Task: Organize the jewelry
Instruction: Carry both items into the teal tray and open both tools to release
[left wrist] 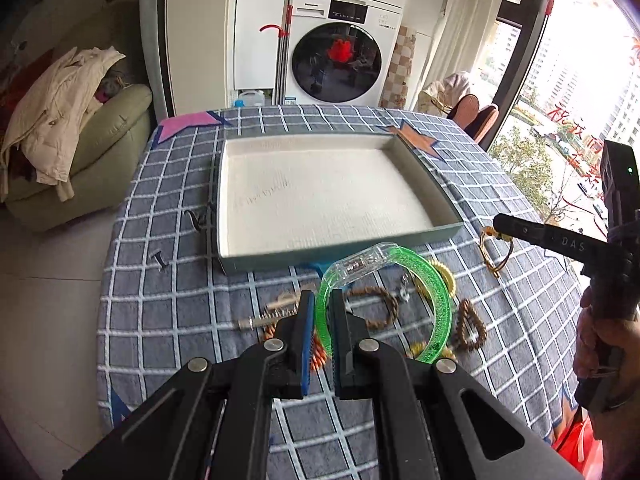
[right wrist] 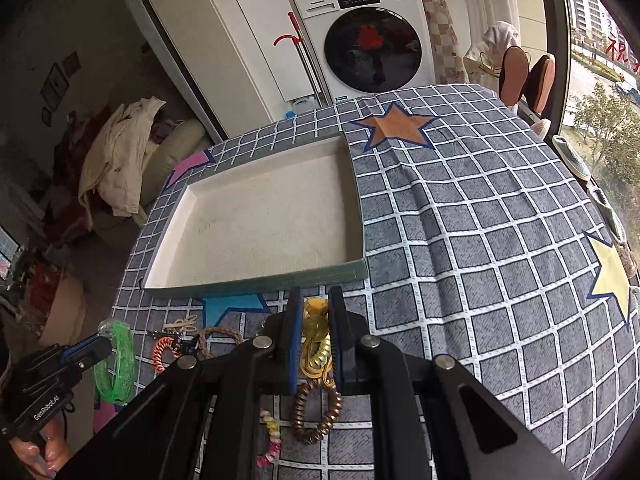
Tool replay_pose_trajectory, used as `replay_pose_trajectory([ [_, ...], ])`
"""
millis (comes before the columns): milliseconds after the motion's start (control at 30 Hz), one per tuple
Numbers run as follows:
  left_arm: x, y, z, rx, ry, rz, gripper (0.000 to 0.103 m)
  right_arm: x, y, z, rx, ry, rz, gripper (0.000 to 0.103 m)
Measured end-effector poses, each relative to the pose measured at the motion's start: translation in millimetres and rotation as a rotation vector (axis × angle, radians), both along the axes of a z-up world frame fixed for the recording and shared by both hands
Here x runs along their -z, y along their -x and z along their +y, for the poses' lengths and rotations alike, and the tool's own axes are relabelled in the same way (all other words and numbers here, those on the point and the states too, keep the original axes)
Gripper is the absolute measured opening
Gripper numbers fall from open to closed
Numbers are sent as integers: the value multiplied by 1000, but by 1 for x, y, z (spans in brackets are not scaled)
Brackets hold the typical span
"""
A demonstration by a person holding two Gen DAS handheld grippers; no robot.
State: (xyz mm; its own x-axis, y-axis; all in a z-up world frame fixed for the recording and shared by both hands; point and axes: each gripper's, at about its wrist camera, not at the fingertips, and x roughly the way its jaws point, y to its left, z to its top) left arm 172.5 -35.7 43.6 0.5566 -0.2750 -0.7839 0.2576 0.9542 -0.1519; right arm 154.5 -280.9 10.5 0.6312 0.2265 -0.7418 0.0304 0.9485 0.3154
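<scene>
While my left gripper (left wrist: pixel 319 316) looks down its own fingers, I clench its jaws on the near-left rim of a green glitter bangle (left wrist: pixel 436 300), whose clear clasp section arches toward the shallow box (left wrist: pixel 432 194). That box sits farther off on the checked tablecloth (left wrist: pixel 168 280), its cream floor bare. Under and around the bangle lie a brown braided bracelet (left wrist: pixel 380 308), a brown coil band (left wrist: pixel 472 328) to the right and an orange coil tie (left wrist: pixel 316 356) near my left finger. Far right, my right gripper (left wrist: pixel 498 226) holds a thin gold hoop (left wrist: pixel 494 254) that hangs beneath it.

From the right wrist view, my right gripper (right wrist: pixel 314 320) grips a gold bracelet with amber beads (right wrist: pixel 316 344) between its blue pads, just near of the box's (right wrist: pixel 256 280) front wall. A bronze coil band (right wrist: pixel 316 416) lies below on the cloth, a pink-and-yellow tie (right wrist: pixel 270 440) to its left. At the near left, my left gripper (right wrist: pixel 102 346) pinches the green bangle (right wrist: pixel 124 364).
</scene>
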Motion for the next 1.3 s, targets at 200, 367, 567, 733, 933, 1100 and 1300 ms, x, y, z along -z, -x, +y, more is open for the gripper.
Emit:
replay_pose_trajectory([
  [200,-5,-77,-12,-43,-31,-12,26,-4,-60,21,-50,-13,1,14],
  [367,21,-131,-24,-62,-89,4,26,12,-110,33,-62,-14,40,13],
  [567,65,-167,-34,-65,-176,50,26,38,-151,34,-44,-4,86,13],
  [733,84,-171,-43,-56,-233,34,26,63,-162,33,-25,27,143,14],
  [933,87,-167,-49,-40,-291,-12,26,74,-159,35,-22,91,174,22],
  [1100,80,-159,-47,-37,-261,-38,27,63,-153,45,-46,119,134,71],
  [1300,65,-147,-40,-23,-191,-41,93,37,-130,39,-34,80,76,77],
])
